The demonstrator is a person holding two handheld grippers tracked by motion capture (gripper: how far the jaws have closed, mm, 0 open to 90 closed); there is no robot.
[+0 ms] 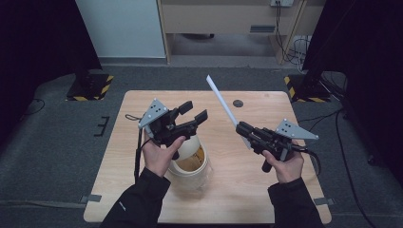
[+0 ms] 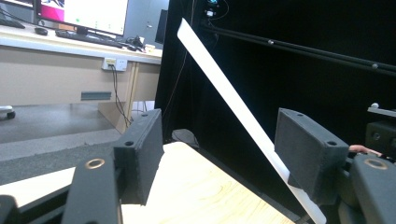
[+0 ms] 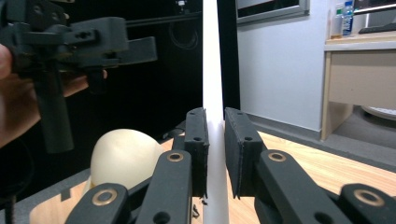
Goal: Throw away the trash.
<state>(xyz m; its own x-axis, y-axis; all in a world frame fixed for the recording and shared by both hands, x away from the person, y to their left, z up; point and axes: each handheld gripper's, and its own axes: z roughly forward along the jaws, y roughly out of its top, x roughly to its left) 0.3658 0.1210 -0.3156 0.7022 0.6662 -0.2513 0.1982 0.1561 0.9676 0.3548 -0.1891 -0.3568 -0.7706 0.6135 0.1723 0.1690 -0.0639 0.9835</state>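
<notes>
High view, right hand-held gripper (image 1: pixel 243 129): clenched on the lower end of a long white strip (image 1: pixel 221 100). The strip rises from its jaws, slanting up and away toward the far side of the desk (image 1: pixel 266 190).
High view, left hand-held gripper (image 1: pixel 196 113): released, jaws apart with nothing between them, held above the desk and well short of the strip. A cream, open-topped container (image 1: pixel 194 164) stands just below and behind it, partly covered by the left hand (image 1: pixel 161 154).
High view, risk: the strip is long, thin and gripped at one end, so its free tip could sway or bend if the right hand tilts.

Left gripper view, left hand-held gripper (image 2: pixel 229 149): its two black jaws stand apart. The white strip (image 2: pixel 224 88) crosses diagonally ahead of them, passing behind the right-side jaw.
Left gripper view, risk: if these jaws close off-line, one pad may knock the strip aside instead of pinching it.

Right gripper view, right hand-held gripper (image 3: pixel 215 140): both pads press on the white strip (image 3: pixel 211 70), which stands upright between them. The container (image 3: pixel 123 156) sits ahead to the left. The left hand-held gripper (image 3: pixel 116 44) hangs higher up on that side.
Right gripper view, risk: the grip covers little of the strip, so a sideways push from the other gripper could twist it or pull it loose.
</notes>
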